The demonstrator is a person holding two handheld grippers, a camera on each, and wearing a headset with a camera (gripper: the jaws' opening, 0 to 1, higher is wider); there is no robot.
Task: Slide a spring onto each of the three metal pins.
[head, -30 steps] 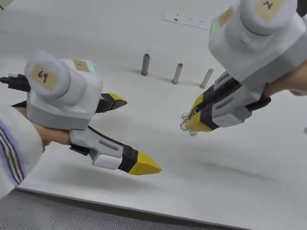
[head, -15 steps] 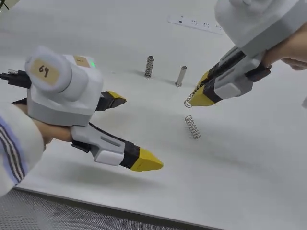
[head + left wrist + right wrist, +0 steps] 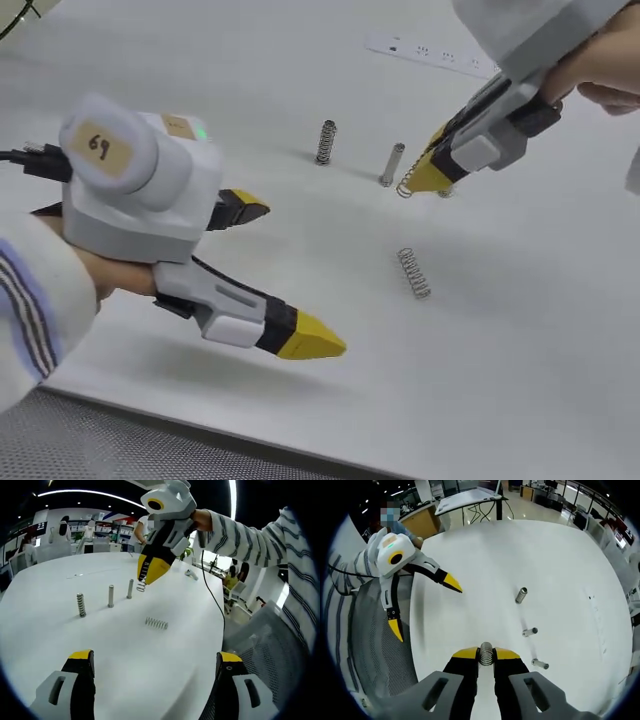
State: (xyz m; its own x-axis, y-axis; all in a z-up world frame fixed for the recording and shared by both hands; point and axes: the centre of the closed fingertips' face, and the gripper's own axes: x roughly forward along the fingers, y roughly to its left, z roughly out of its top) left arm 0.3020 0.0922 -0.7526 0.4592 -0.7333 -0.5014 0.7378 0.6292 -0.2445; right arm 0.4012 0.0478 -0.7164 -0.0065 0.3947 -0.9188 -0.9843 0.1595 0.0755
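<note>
Spring (image 3: 486, 653) sits pinched in right gripper (image 3: 424, 179) beside rightmost pin (image 3: 130, 588) — align coil axis over pin, lower straight; left gripper (image 3: 295, 278) spread.

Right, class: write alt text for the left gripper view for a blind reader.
The right gripper, shut on a spring, hovers by the end pin of three upright on a table. The first pin wears a fitted spring, the middle pin is bare, and a loose spring lies before the open left gripper.

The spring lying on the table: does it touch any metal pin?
Apart. The left gripper view shows bare table between the lying spring and the nearest pin.
</note>
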